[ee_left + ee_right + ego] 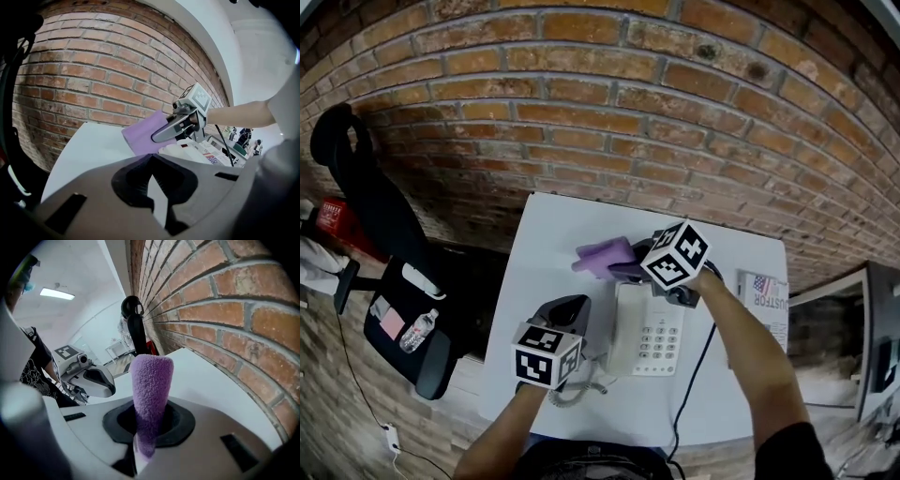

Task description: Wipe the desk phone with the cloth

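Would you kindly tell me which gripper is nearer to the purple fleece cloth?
Right. The right gripper has its jaws shut on the purple fleece cloth, over the white desk phone's far end. The left gripper sits by the phone's left side, apart from the cloth.

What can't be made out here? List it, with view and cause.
- Head view: top end of the desk phone, hidden under the right gripper; whether the cloth touches it is unclear.
- Left gripper view: most of the phone, behind the left gripper body.
- Head view: print on the booklet, too small, partly covered by the forearm.
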{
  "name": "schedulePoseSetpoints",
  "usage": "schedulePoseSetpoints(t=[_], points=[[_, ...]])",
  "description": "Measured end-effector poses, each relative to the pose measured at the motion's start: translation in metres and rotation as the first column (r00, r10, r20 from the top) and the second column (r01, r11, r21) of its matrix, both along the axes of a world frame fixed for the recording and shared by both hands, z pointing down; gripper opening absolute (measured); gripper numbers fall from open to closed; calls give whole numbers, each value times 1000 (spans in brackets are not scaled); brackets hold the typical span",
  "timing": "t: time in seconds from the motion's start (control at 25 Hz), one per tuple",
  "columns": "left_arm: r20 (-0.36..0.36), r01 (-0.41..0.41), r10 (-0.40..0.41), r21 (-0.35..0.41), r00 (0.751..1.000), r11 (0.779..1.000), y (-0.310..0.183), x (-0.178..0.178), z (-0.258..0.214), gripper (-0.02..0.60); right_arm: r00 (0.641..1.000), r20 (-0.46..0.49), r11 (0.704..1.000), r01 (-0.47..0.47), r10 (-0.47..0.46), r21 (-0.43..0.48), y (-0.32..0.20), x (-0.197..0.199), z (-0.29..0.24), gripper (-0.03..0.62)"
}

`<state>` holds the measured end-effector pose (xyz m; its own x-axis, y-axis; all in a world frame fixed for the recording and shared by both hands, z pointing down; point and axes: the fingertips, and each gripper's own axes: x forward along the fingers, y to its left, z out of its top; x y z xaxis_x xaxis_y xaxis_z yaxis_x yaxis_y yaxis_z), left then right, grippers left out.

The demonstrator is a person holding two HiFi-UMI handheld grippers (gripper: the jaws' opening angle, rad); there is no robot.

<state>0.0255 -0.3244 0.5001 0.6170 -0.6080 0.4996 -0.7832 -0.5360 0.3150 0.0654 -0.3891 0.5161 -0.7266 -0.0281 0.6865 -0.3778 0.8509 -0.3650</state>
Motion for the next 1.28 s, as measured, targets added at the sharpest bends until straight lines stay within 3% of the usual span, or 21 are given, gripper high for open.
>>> schedulePoseSetpoints(t=[0.24, 0.52, 1.28], points=[[26, 79, -79, 10, 997, 997, 9, 18, -6, 5, 994, 8, 994, 106, -106, -39, 6, 7, 9, 44], [53, 144, -145, 21, 988, 989, 22, 27, -7, 5, 989, 45, 988, 141, -138, -64, 13, 20, 12, 46], [91, 180, -183, 31, 979, 983, 37, 65, -7, 5, 989, 144, 991, 51, -33, -126, 16, 93, 8, 46]])
